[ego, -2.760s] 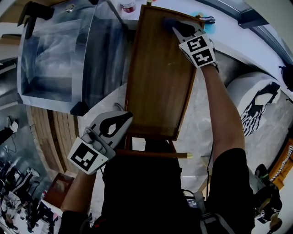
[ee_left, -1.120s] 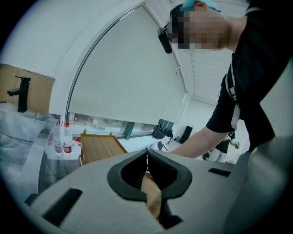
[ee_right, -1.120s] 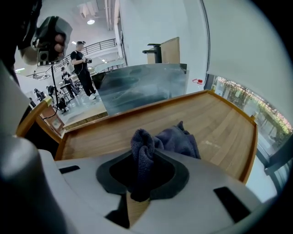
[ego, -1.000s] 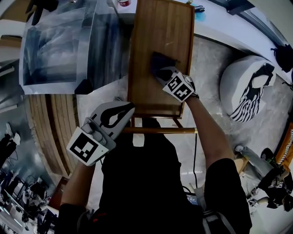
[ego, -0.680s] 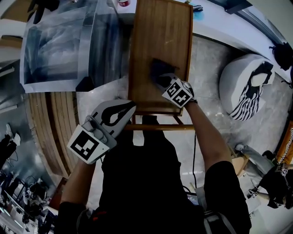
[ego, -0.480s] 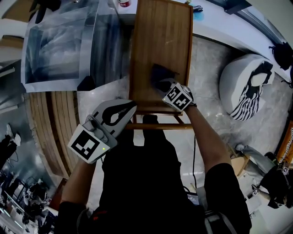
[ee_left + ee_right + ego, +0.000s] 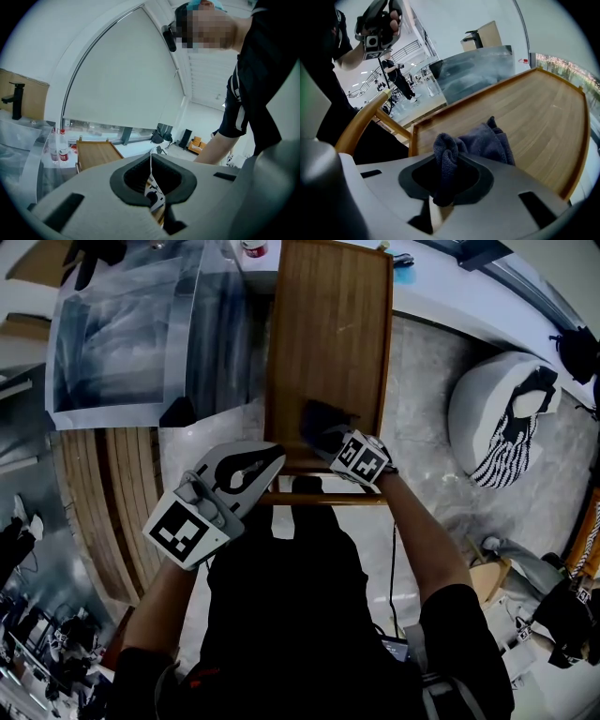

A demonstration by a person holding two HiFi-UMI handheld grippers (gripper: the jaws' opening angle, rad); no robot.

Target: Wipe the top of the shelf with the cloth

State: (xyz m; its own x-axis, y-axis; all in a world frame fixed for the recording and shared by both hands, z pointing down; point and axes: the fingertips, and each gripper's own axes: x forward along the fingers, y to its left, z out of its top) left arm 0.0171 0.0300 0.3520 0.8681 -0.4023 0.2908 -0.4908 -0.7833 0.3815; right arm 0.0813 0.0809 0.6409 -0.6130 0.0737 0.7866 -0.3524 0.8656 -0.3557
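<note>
The dark cloth (image 7: 319, 418) lies bunched on the wooden shelf (image 7: 328, 324) top, close to its near edge. The right tool (image 7: 330, 439) is clamped on a fold of the cloth, pressing it to the wood. The left tool (image 7: 272, 457) is closed and empty, held off the shelf's near left corner above a wooden rail (image 7: 319, 500). A clear plastic box (image 7: 122, 334) stands beside the shelf's left edge.
</note>
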